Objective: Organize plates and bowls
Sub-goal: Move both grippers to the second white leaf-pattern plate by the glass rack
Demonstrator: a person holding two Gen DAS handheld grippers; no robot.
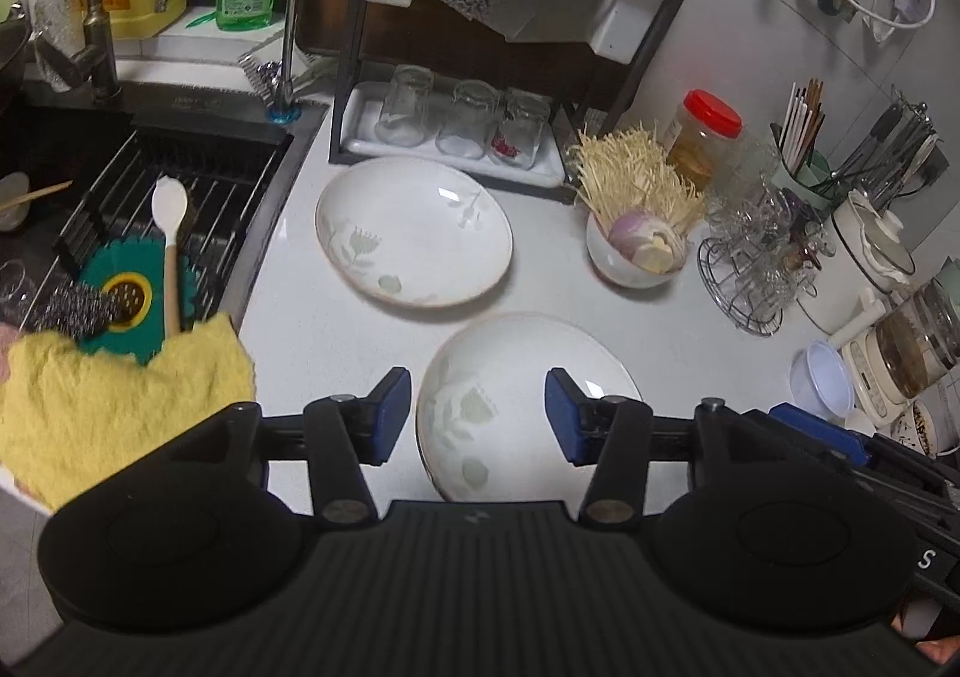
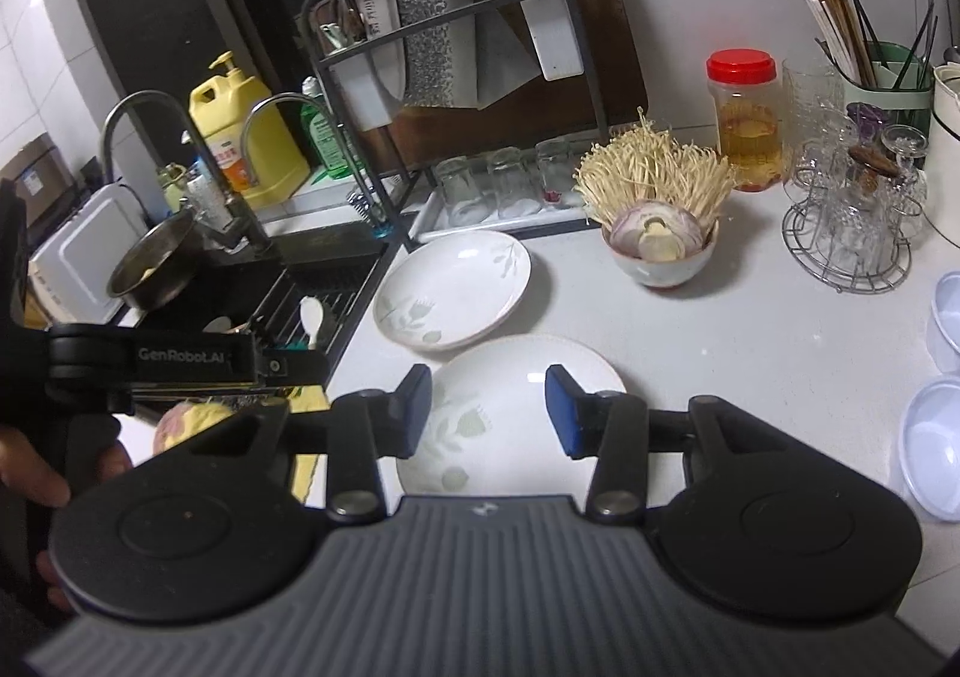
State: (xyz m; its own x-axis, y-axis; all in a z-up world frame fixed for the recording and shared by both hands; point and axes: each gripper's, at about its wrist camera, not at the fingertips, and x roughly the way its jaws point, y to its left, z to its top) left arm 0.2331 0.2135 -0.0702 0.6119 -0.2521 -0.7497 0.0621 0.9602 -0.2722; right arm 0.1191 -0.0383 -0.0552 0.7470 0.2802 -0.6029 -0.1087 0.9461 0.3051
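Observation:
Two white plates with a pale leaf pattern lie on the white counter. The far plate (image 1: 414,233) (image 2: 453,287) sits in front of the black rack. The near plate (image 1: 516,353) (image 2: 498,371) lies close to the counter's front. My left gripper (image 1: 478,416) hovers over the near plate, its blue pads apart with nothing pressed between them. Over the same plate hangs my right gripper (image 2: 488,410), open as well. A white bowl (image 1: 636,257) (image 2: 660,257) holding onion and enoki mushrooms stands to the right of the far plate.
The sink (image 1: 180,185) with a wire rack and a spoon lies to the left, and a yellow cloth (image 1: 120,395) is at its near corner. A black rack (image 1: 456,125) with upturned glasses stands behind. A red-lidded jar (image 1: 705,137), glass stand (image 1: 756,257) and plastic lids (image 2: 936,449) crowd the right.

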